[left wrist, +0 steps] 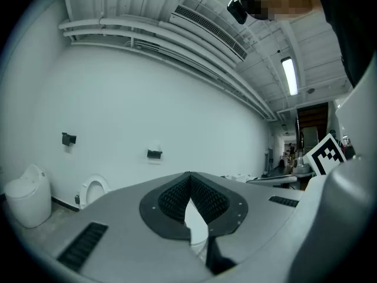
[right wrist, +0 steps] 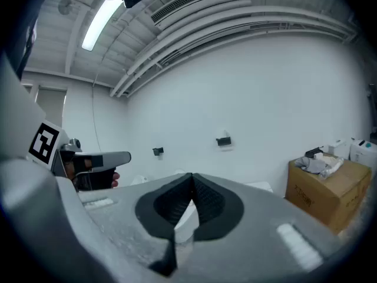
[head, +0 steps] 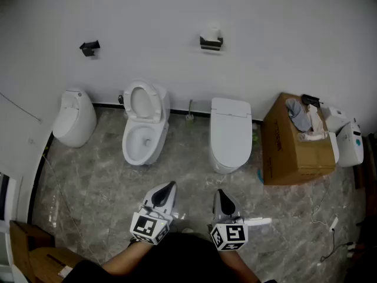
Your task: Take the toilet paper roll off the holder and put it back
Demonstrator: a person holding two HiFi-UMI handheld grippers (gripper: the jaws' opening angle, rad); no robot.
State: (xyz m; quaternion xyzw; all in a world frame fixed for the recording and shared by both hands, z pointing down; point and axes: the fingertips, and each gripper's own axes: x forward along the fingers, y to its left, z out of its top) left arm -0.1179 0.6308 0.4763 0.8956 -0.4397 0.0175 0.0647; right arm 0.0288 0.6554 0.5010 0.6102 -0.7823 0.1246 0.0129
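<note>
The toilet paper roll [head: 211, 30] sits on its black holder [head: 211, 42], which is mounted high on the white wall, above and between the open toilet [head: 143, 125] and the closed-lid toilet [head: 230, 133]. The roll is too small in every view to read its long axis with certainty; it appears to stand on the holder rather than hang beneath it.

From the roll outward: a second, empty holder [head: 89, 47] is on the same wall, well apart to the left. Both grippers are well back from the wall, with the toilets between them and it.

The right gripper [head: 220, 194] lies almost straight in line with the roll and is judged the nearer. Its jaws are pressed together with nothing between them. The left gripper [head: 168, 188] is offset to the left, jaws likewise closed on nothing.

Requirement for the coming move: advance forward and upward toward the wall, then spread the jaws before contact.
</note>
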